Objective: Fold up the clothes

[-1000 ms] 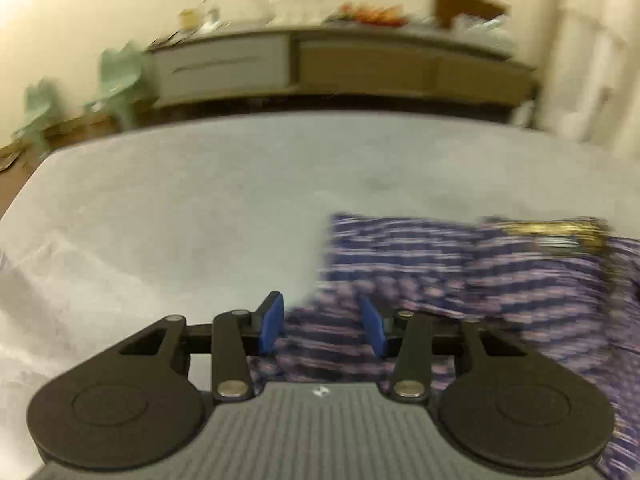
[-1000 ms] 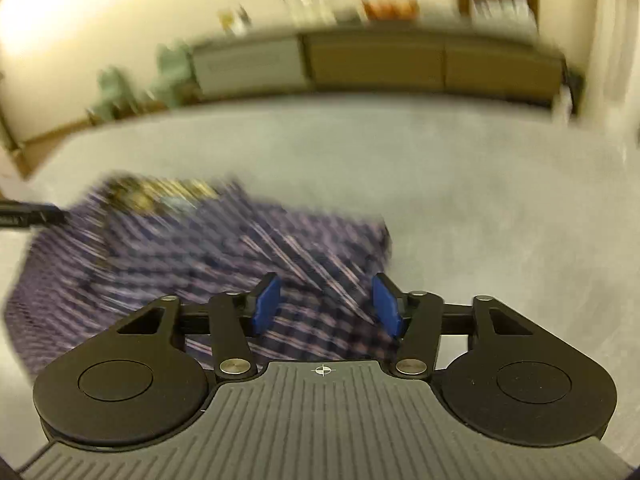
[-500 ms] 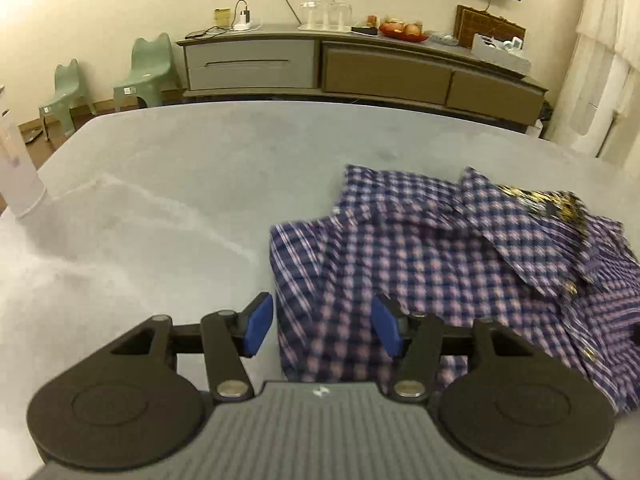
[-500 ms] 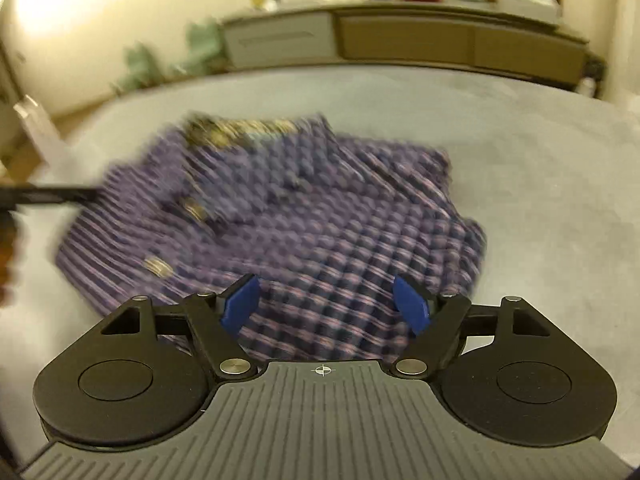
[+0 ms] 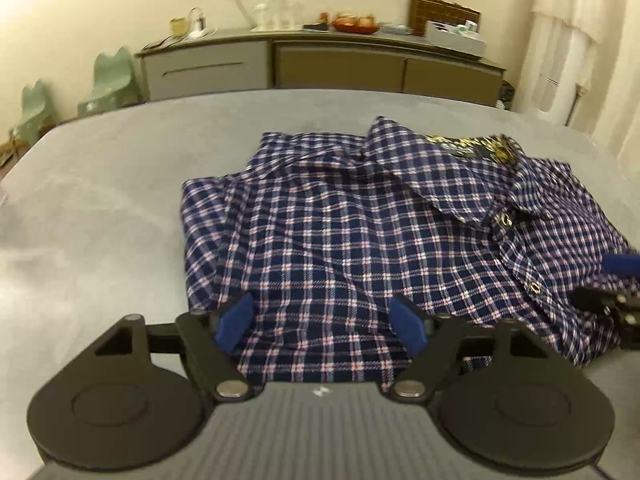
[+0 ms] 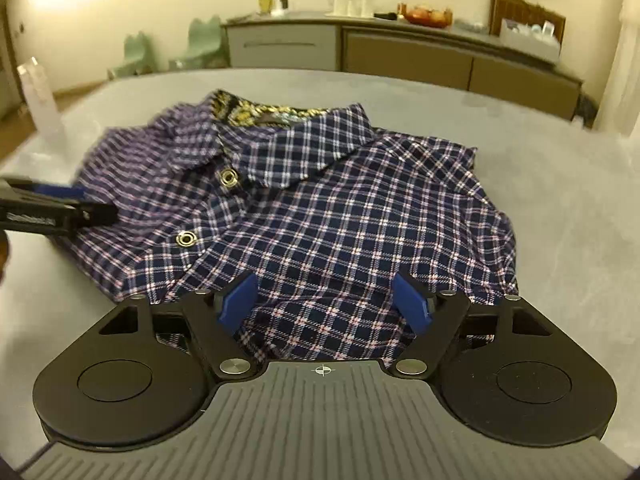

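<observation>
Item: checked shirt (image 5: 360, 240), navy with white and red lines, folded into a compact bundle, collar up, gold-patterned collar lining (image 6: 272, 114) showing, two metal snaps (image 6: 186, 238) along the placket. Location: middle of the grey surface (image 5: 100, 200).

Left claw (image 5: 322, 322): jaws spread, having just been opening, poised over the shirt's near edge, gripping nothing.

Right claw (image 6: 326, 300): jaws likewise spread apart over the near edge, nothing clamped.

Background: sideboard (image 5: 320, 68), two green chairs (image 5: 112, 76).
</observation>
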Motion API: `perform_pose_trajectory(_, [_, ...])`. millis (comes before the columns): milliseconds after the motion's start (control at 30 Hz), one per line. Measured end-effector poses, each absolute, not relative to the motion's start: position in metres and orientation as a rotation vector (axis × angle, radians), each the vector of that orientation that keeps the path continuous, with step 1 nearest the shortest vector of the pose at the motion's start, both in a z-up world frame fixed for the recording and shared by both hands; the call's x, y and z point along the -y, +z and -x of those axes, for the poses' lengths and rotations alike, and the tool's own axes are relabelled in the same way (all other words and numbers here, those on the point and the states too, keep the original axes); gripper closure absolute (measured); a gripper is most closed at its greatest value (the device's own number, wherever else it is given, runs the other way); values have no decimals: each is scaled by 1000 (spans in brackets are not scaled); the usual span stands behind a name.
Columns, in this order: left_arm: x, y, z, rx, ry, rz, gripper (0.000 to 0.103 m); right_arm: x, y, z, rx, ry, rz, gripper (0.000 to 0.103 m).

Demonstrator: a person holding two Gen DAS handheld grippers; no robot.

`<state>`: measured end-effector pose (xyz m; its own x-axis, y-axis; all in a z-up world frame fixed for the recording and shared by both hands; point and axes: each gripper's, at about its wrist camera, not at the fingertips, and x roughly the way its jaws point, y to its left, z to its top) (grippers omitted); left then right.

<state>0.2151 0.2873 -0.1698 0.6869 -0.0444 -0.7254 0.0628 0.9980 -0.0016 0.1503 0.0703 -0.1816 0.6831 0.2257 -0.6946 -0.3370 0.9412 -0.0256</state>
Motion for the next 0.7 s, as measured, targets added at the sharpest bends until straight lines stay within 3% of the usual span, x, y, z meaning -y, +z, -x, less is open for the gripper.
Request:
perform_pose_trajectory(267, [-260, -176, -264, -800, -82, -31, 23, -81, -189, -177, -742, 207, 149, 24])
perform_pose_trajectory(533, [-268, -176, -252, -786, -66, 2, 23, -92, -185, -151, -759, 133, 120, 21])
perform_pose_trajectory(700, [-276, -147, -235, -748, -29, 64, 24, -80, -167, -143, -738, 120, 42, 20])
